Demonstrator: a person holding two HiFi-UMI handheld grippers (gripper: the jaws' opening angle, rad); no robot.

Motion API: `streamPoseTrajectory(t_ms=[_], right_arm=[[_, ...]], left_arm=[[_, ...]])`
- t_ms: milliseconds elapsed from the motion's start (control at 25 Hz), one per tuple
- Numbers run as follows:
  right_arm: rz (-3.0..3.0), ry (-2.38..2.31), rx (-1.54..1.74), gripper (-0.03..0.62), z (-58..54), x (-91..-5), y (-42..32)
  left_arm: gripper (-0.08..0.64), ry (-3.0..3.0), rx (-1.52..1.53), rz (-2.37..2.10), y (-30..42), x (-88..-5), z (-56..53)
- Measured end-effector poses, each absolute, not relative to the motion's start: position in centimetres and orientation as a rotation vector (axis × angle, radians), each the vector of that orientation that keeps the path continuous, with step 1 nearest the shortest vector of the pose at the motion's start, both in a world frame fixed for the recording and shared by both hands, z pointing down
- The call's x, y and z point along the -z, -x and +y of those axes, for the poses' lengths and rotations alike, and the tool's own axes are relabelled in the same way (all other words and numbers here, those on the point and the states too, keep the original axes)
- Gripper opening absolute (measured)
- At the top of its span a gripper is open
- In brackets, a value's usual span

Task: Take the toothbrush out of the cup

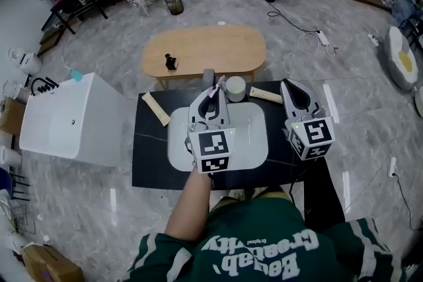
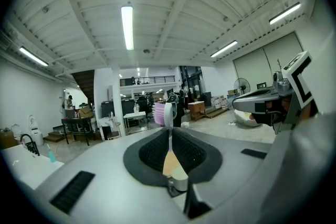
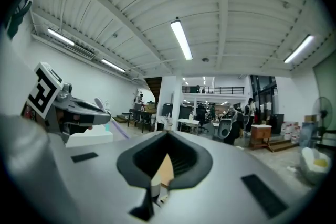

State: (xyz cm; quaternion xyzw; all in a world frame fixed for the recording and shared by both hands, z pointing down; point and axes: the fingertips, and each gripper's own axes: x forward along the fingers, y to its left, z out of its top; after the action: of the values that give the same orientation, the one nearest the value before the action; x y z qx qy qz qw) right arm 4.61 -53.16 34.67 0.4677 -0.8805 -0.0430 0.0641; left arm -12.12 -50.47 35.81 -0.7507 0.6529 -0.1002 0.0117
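Note:
My left gripper (image 1: 210, 94) is shut on a pink and lilac toothbrush (image 1: 215, 102), held in the air over the white basin (image 1: 251, 142). In the left gripper view the brush head (image 2: 167, 113) stands upright just beyond the pinched jaws of the left gripper (image 2: 170, 132). The pale cup (image 1: 236, 88) stands on the black table right behind the basin, apart from the brush. My right gripper (image 1: 295, 97) hovers at the right, jaws together and holding nothing. From the right gripper view (image 3: 167, 138), the left gripper (image 3: 102, 114) and the lilac handle (image 3: 119, 131) show at the left.
The black table (image 1: 149, 155) carries two wooden blocks, one at the back left (image 1: 156, 108) and one by the cup (image 1: 265, 95). An oval wooden table (image 1: 205, 49) stands behind, a white cabinet (image 1: 73, 119) to the left. Cables lie on the floor at the right.

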Motion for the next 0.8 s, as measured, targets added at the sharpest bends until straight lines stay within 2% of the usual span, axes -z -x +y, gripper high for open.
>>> streamPoseTrajectory(t_ms=[800], right_arm=[[-2.677,-1.449,0.17,0.003,-47.4,-32.8,-0.9]], left_arm=[[0.021,2.345,0.268,1.991,15.4,-33.2,-45.7]])
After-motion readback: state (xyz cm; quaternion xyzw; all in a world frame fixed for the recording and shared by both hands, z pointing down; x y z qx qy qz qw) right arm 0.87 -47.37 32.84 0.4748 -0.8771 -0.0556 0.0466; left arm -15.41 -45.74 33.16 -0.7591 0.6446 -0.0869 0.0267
